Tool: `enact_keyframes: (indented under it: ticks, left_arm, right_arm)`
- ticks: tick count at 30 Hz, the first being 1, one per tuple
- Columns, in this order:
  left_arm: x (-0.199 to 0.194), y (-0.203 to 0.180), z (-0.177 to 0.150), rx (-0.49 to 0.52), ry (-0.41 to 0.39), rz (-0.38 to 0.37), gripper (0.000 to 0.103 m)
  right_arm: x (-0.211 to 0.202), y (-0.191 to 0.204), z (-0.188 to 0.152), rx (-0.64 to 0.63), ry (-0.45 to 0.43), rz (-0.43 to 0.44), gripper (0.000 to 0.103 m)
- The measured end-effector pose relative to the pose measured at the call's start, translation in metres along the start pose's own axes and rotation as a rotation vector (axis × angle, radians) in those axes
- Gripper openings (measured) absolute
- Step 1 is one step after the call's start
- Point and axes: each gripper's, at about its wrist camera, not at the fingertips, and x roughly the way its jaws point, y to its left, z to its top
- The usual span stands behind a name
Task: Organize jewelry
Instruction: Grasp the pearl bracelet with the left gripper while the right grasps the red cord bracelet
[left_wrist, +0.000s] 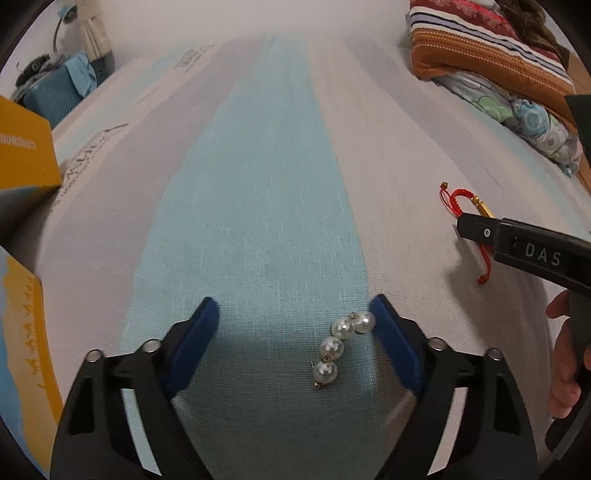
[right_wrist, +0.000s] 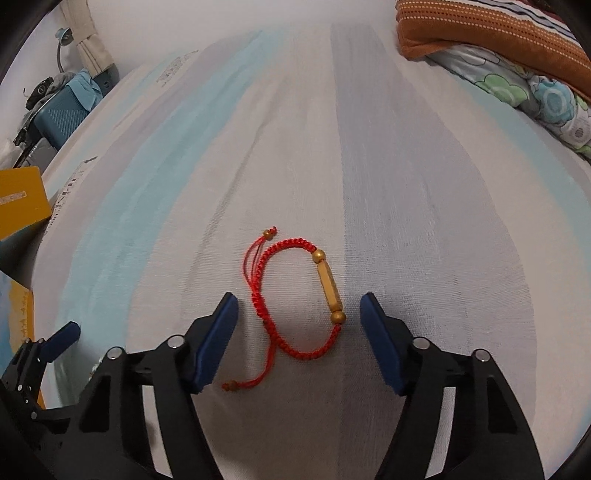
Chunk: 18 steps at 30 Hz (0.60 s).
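Red bracelet (right_wrist: 295, 299) lies lengthwise between right gripper's (right_wrist: 299, 314) spread jaws; left gripper (left_wrist: 295, 317) likewise released.

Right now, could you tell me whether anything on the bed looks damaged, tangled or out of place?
Nothing stands out. The pearl piece lies loose on the blue stripe between the open left gripper fingers, near its right pad. The red cord bracelet lies flat and intact between the open right gripper fingers.
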Motion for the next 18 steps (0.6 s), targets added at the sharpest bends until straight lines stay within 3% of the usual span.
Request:
enact_keyframes:
  ticks: [7, 11, 16, 18]
  left_arm:
    - [-0.0016, -0.0025, 0.0001, 0.013, -0.004, 0.0, 0.05]
    - [-0.0017, 0.0001, 0.0009, 0.002, -0.003, 0.004, 0.04]
    - [-0.0019, 0.0015, 0.0006, 0.012, 0.006, 0.012, 0.011]
    - [-0.0029, 0.0047, 0.0006, 0.001, 0.005, 0.002, 0.011]
  right_arm:
    - [-0.0001, 0.0009, -0.0016, -0.012, 0.002, 0.003, 0.038]
    - [-0.001, 0.0021, -0.0028, -0.027, 0.007, 0.01, 0.025]
    - [-0.0023, 0.0012, -0.0045, -0.025, 0.001, 0.018, 0.009]
    - [-0.0045, 0.0014, -0.0054, -0.025, -0.007, 0.036, 0.008]
